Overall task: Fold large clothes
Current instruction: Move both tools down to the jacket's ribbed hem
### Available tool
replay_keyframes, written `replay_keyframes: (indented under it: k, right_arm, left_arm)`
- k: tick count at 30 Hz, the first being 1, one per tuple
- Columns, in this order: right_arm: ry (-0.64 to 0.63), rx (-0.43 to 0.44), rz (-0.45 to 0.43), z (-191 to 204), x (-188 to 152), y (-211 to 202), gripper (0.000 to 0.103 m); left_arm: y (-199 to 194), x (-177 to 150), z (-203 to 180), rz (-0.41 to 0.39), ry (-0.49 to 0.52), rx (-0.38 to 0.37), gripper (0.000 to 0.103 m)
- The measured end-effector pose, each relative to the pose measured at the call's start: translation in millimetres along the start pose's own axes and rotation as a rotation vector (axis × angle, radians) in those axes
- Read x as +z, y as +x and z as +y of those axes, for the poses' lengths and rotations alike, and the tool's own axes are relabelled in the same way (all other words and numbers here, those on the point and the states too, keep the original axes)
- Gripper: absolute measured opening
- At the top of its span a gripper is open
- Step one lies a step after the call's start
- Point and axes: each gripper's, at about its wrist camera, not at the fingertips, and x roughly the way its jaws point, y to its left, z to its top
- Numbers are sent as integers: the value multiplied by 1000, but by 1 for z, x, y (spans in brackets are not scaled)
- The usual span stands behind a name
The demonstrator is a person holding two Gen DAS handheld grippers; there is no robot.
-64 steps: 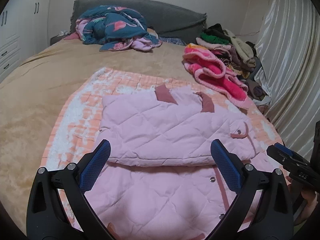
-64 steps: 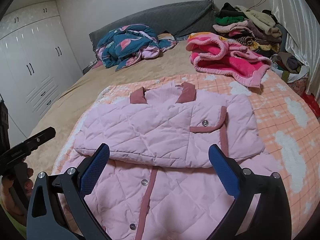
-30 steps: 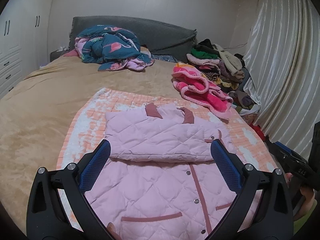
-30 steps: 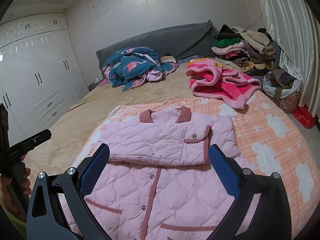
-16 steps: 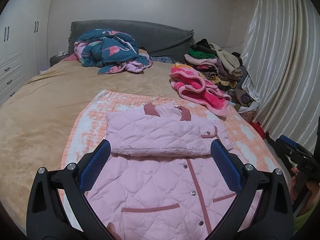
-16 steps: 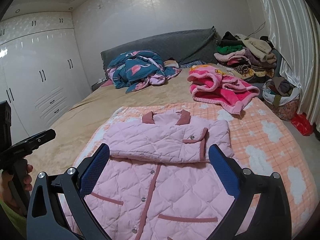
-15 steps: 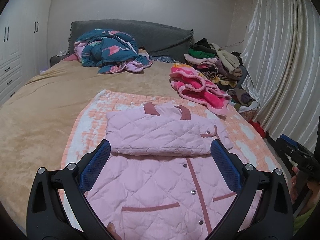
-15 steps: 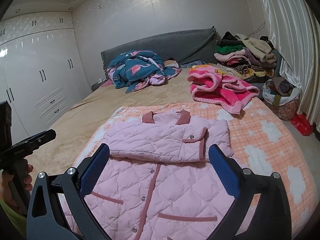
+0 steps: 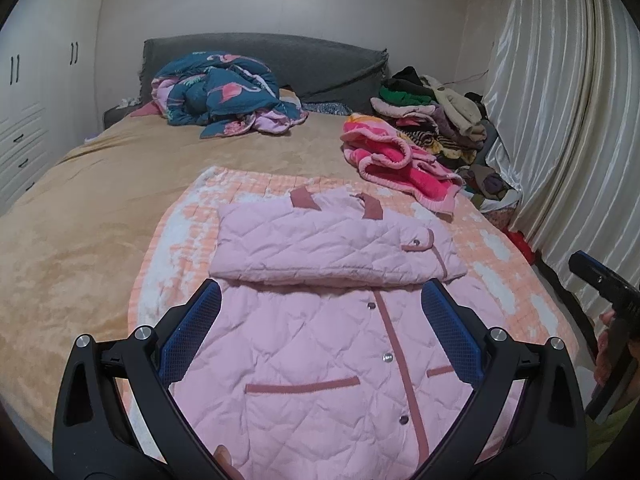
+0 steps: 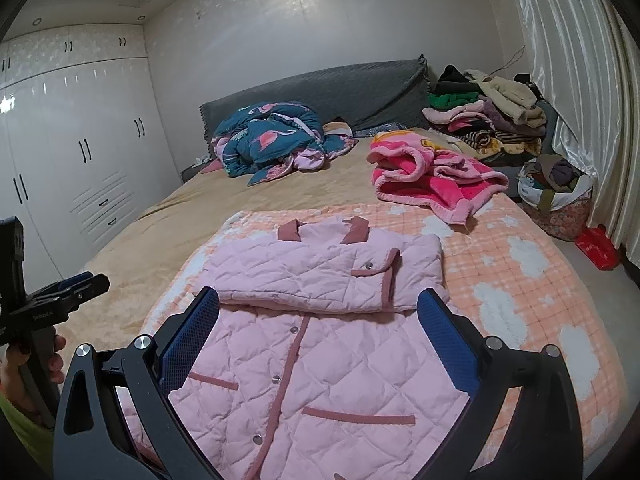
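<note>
Both grippers, left gripper (image 9: 320, 334) and right gripper (image 10: 318, 330), have drawn back with jaws apart and empty, leaving the pink quilted jacket (image 9: 340, 344) at lower centre with its sleeves folded across, so the hem fold looks next.

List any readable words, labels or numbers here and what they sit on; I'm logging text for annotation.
Left tool, seen in the right wrist view: small white lettering on its black body, too blurred to read.
Pink quilted jacket: no readable label or print.
Flamingo quilt: pictures only, no words.
</note>
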Motion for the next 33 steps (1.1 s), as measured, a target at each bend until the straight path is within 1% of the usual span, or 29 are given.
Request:
replay_keyframes:
  k: [8, 13, 19, 26, 33]
  right_arm:
    - [3, -13, 12, -11, -12, -9, 99]
    - [3, -22, 34, -18, -26, -11, 99]
    - [6, -31, 59, -28, -43, -13, 99]
    - [-4, -46, 90, -39, -62, -16, 99]
    - [2, -65, 122, -50, -81, -14, 99]
  left_arm:
    - [-1, -17, 3, 35, 6, 29, 94]
    - [-3, -31, 7, 57, -6, 31, 94]
    - [-3, -47, 18, 79, -31, 65, 94]
    - [3, -68, 34, 130, -66, 108, 94]
    - [1, -87, 46, 171, -74, 149, 94]
